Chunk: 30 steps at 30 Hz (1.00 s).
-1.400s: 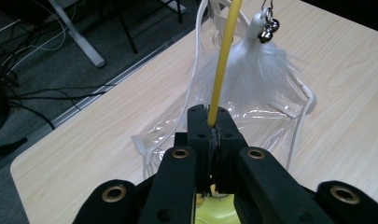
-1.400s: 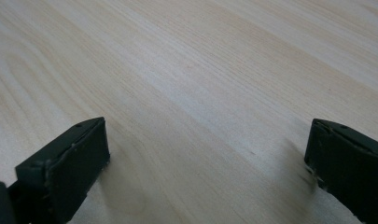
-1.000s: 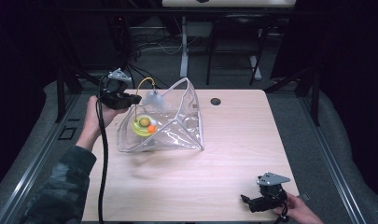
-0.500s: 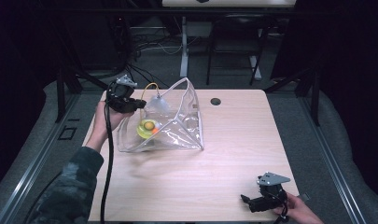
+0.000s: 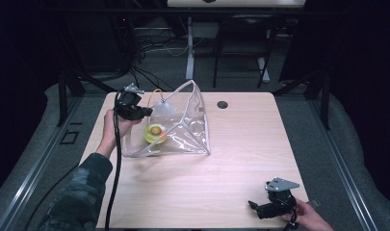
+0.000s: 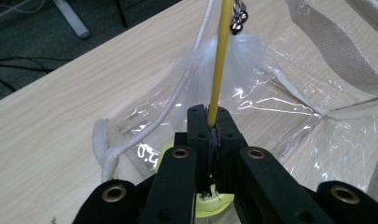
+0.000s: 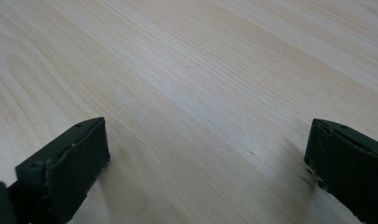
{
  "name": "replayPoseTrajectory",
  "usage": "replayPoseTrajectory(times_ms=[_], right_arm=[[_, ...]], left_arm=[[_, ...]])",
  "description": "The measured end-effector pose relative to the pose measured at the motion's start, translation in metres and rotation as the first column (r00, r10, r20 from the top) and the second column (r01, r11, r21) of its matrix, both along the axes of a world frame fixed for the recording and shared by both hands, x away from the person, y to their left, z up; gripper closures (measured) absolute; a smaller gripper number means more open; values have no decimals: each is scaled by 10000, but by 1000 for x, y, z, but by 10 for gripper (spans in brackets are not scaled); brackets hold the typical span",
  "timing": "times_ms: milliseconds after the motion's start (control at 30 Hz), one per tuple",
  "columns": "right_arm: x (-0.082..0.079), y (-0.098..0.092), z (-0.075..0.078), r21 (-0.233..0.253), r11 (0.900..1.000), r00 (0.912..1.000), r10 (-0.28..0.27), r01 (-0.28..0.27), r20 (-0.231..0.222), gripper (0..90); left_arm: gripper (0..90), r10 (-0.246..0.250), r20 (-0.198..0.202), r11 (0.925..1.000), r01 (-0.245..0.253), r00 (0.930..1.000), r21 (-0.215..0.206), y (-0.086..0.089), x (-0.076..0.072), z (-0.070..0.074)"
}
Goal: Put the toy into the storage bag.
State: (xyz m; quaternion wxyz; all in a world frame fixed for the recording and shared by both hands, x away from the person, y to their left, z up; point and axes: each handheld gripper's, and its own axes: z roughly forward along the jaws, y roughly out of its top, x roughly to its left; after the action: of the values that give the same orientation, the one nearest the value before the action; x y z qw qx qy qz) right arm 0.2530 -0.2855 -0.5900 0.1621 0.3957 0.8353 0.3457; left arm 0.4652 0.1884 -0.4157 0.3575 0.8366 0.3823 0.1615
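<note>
Left hand-held gripper (image 6: pixel 209 122) clamps the thin yellow wand (image 6: pixel 219 60), light and springy; grip low. Right hand-held gripper (image 7: pixel 207 154) gapes.

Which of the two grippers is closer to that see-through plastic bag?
The left. The left gripper is at the clear bag, clamped on a yellow stick poking from it. The right gripper sits open at the table's near corner, far away.

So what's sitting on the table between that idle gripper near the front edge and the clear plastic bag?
Nothing: in the high view, only bare table separates the right gripper from the clear bag.
</note>
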Motion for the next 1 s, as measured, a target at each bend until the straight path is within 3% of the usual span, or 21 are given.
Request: replayPoseTrajectory(times_ms=[667, 1000], right_arm=[[0, 0, 0, 91, 10000, 10000, 6, -6, 0, 0], [0, 0, 0, -2, 10000, 10000, 1, -1, 0, 0]], left_arm=[[882, 166, 145, 9998, -167, 9998, 84, -10, 4, -4], [881, 142, -9, 9999, -142, 9999, 62, -18, 7, -11]])
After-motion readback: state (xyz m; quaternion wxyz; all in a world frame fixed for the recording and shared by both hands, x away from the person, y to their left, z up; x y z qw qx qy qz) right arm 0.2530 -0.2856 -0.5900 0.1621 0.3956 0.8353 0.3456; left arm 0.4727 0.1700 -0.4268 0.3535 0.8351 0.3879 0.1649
